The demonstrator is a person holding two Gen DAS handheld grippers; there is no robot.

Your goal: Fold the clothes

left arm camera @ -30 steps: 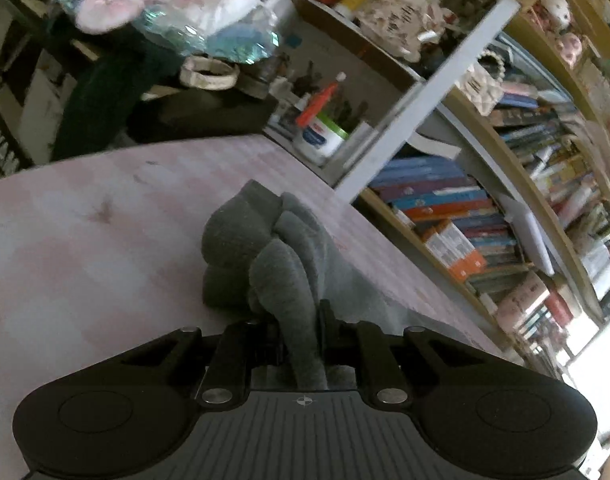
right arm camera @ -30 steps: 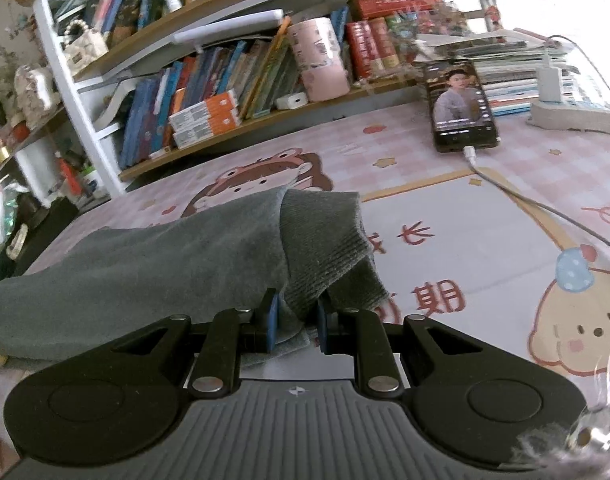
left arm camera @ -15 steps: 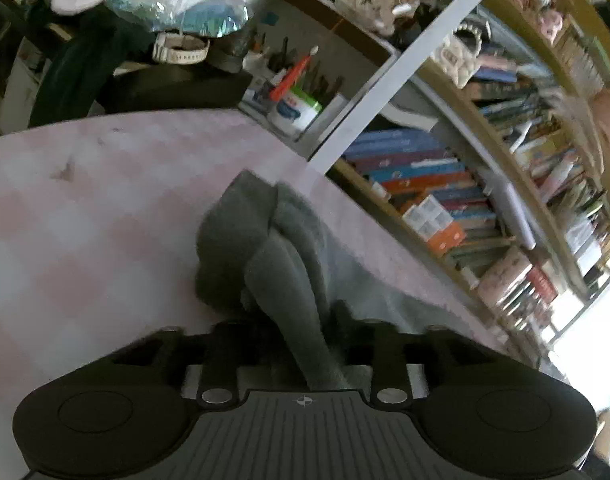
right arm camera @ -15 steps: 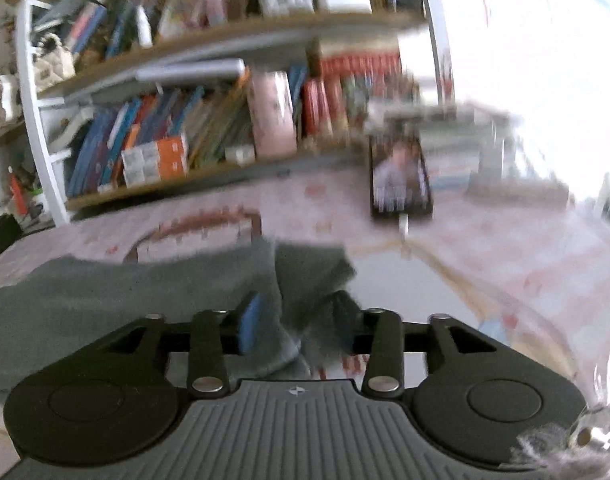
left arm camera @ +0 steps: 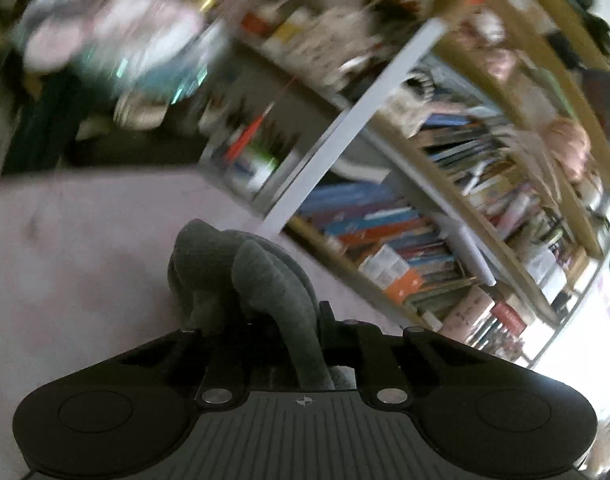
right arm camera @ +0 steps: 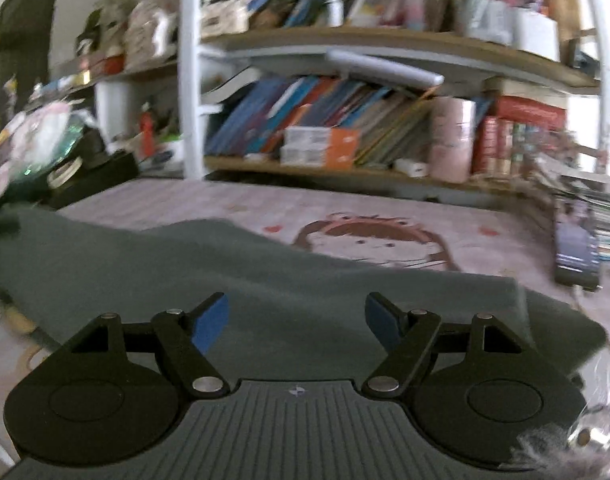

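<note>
Lying lengthwise left-to-right, the grey garment (right arm camera: 225,276) is pinched by left claw (left arm camera: 301,320); right claw (right arm camera: 297,320) just released.

The grey garment (right arm camera: 289,280) is soft matt knit cloth with a fuzzy nap, ribbed and thick where it bunches (left arm camera: 261,276). The tabletop cover (right arm camera: 485,248) looks like smooth printed cloth or vinyl in pale pink, faintly sheened. Both grippers are matt black plastic with ribbed grey housings and shiny metal pivot pins (right arm camera: 208,383); the right gripper's pads (right arm camera: 209,322) are smooth blue rubbery material. The far shelf boards (right arm camera: 385,40) look like wood, their uprights (right arm camera: 189,80) glossy white. The phone (right arm camera: 576,248) at right has a glossy screen.
</note>
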